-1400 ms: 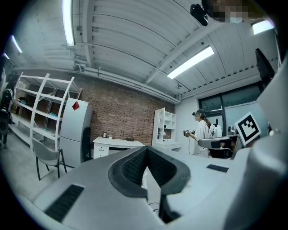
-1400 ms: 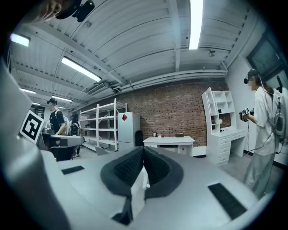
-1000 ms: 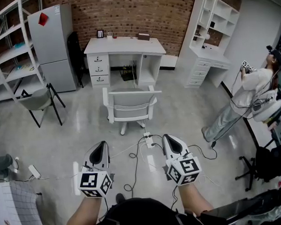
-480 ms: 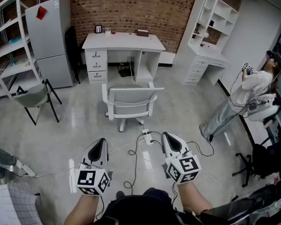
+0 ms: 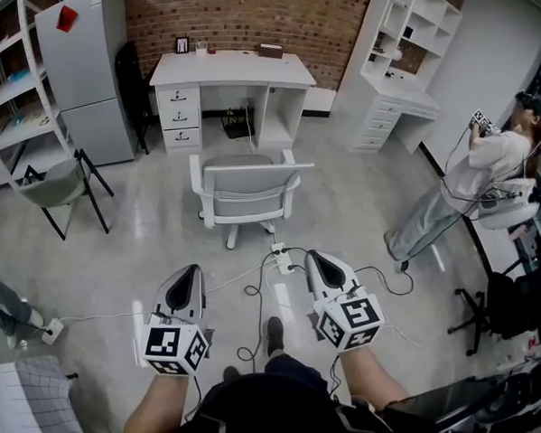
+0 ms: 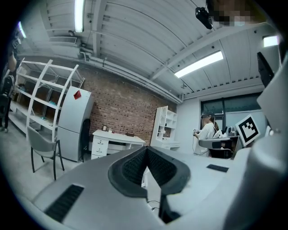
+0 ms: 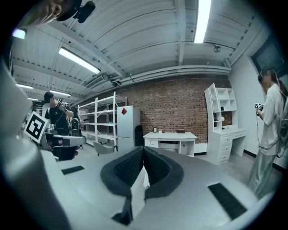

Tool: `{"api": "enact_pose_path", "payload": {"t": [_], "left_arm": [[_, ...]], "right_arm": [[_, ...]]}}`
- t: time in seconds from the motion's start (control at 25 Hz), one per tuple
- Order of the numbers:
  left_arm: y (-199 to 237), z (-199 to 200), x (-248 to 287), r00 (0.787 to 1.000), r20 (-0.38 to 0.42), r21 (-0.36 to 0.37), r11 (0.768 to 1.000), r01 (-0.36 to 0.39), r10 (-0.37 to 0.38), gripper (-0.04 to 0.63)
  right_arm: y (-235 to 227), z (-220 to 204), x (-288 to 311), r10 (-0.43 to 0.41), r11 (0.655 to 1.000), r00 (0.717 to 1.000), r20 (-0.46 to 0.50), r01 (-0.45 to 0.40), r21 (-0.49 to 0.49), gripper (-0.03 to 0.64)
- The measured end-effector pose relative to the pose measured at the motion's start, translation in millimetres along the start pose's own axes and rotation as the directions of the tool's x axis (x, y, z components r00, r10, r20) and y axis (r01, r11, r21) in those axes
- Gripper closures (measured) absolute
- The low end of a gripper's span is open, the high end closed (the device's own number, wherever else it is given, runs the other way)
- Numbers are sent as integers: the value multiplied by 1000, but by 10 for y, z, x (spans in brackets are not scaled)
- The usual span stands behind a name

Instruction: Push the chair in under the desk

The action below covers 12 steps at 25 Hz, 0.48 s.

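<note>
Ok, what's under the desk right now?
A small dark object sits in the kneehole of the desk, too small to identify. The chair stands outside, in front. The desk's top hides the rear of that space.

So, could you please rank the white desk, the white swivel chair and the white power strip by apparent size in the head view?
1. White desk
2. White swivel chair, somewhat smaller
3. White power strip
</note>
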<state>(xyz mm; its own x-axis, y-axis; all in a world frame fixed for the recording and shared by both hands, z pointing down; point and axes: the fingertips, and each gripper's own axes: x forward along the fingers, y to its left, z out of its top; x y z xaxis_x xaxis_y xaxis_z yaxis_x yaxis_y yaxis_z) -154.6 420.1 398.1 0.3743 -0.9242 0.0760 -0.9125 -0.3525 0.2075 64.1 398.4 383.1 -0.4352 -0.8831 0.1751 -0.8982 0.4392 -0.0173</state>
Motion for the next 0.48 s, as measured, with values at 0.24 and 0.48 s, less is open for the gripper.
{"api": "enact_pose_path", "payload": {"t": [0.24,0.48], "left_arm": [[-62,73,495,1000,-1,22,1000,-9,9,588],[-59,170,1070,1000,-8,36,999,-29,29,588]], "right_arm": [[-417,71,389,24,1000,1000,11,-24,6,611],[-902,215,787,33,999,999,27,-34,13,611]]}}
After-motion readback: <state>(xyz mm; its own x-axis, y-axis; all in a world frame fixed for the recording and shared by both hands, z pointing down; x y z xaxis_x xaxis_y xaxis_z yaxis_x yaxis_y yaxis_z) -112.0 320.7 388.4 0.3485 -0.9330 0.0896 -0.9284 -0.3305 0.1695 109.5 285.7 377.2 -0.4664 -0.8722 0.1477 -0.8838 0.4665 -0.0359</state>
